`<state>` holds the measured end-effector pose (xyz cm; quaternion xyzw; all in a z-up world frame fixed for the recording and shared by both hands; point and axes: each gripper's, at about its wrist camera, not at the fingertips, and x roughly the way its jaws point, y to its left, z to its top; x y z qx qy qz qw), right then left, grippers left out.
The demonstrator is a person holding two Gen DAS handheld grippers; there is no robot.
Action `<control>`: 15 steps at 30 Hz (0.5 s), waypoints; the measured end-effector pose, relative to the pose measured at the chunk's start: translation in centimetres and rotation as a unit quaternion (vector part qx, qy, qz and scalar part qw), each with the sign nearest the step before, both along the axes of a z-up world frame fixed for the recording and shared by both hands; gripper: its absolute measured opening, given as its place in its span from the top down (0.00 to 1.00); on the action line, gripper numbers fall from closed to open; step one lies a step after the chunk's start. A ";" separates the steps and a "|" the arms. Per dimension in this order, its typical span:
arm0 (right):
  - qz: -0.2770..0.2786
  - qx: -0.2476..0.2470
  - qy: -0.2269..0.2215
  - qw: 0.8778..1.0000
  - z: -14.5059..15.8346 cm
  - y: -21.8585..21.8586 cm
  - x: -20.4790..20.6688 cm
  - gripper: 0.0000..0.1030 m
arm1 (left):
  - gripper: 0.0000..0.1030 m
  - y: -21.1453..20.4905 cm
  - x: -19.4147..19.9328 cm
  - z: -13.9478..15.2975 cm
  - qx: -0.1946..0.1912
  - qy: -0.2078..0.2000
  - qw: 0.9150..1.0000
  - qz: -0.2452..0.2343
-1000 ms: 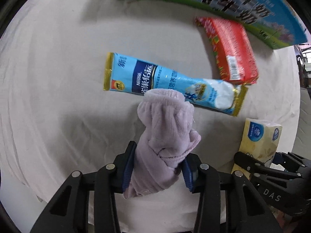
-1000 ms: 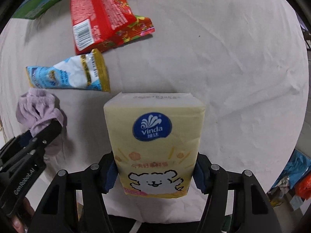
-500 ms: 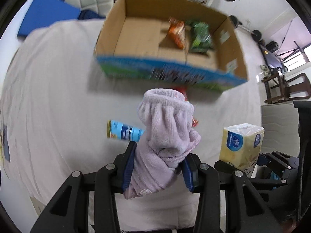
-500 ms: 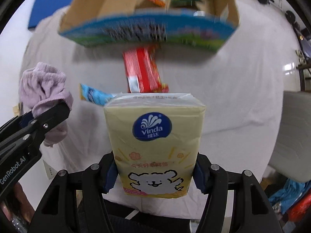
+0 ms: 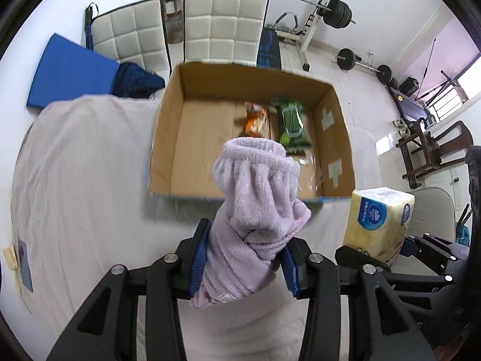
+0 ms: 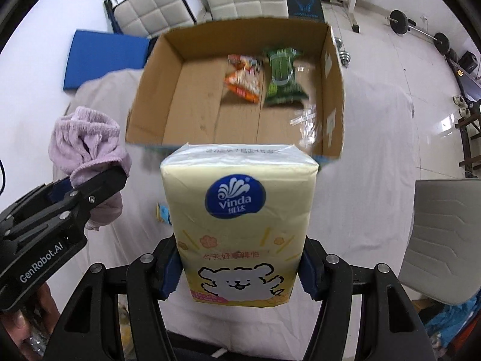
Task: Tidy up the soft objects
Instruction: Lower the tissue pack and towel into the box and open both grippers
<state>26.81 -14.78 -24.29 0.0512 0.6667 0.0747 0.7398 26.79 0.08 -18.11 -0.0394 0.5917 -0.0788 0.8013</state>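
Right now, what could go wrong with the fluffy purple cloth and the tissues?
The purple cloth is pinched only near its lower end by the left gripper, so it might flop against the cardboard box wall. The tissue pack in the right gripper hangs close beside it; they could bump.

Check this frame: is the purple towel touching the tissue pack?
Apart. In the right wrist view the purple towel sits in the left gripper, with white cloth showing between it and the tissue pack.
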 end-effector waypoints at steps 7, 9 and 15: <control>-0.019 -0.007 -0.020 1.000 0.4 -1.3 7.0 0.36 | 0.61 0.1 7.0 1.0 -0.003 -0.005 1.000 -0.007; -0.024 -0.011 -0.017 1.000 -0.7 -1.6 9.0 0.36 | 0.61 -0.1 9.4 0.3 0.002 -0.002 1.000 -0.010; -0.032 -0.023 0.012 0.999 -5.6 -2.4 13.9 0.36 | 0.61 -0.2 15.6 -4.4 0.007 0.044 0.999 -0.013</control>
